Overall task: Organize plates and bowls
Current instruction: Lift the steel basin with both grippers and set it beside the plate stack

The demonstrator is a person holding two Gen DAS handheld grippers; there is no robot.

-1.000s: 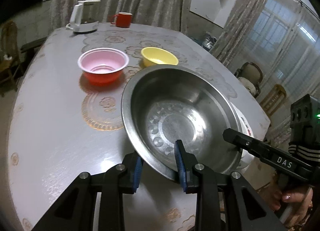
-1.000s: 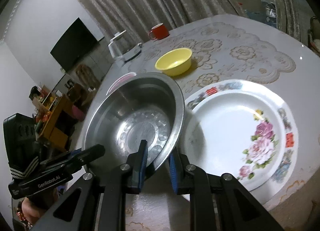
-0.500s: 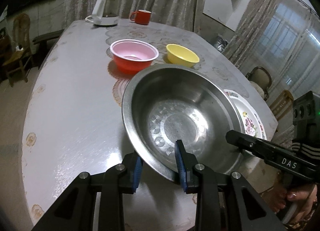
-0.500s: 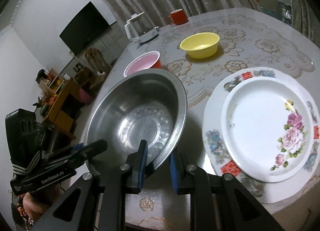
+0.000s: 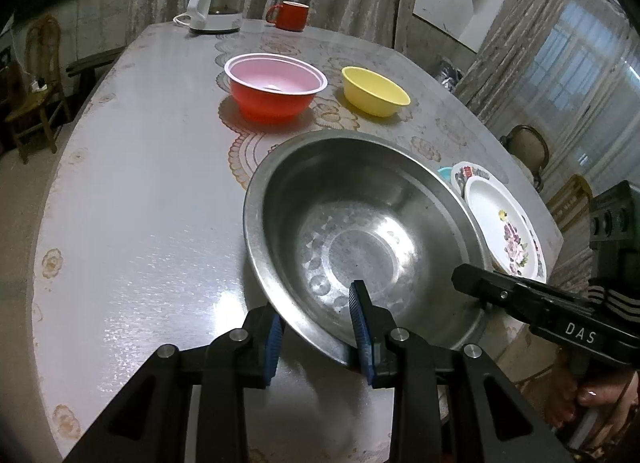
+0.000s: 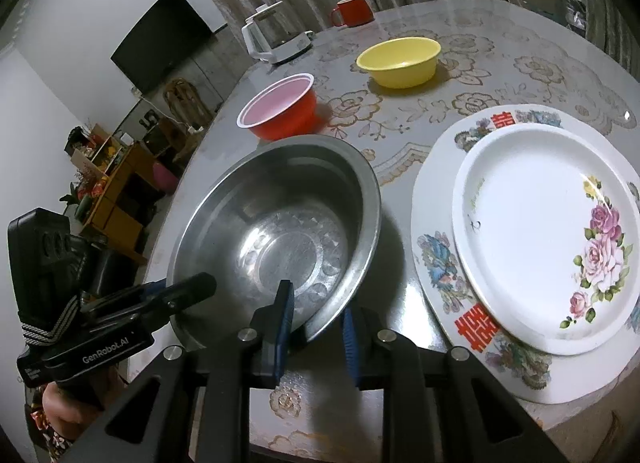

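Left gripper [image 5: 316,327]: clamped on the near rim of the steel bowl [image 5: 352,239].
Right gripper [image 6: 316,317]: clamped on the same bowl's near rim.
Steel bowl: near table [image 5: 140,183] edge, left of the stacked plates [image 6: 548,239].
Red bowl [image 5: 276,87]: far, beside the yellow bowl [image 5: 374,91].
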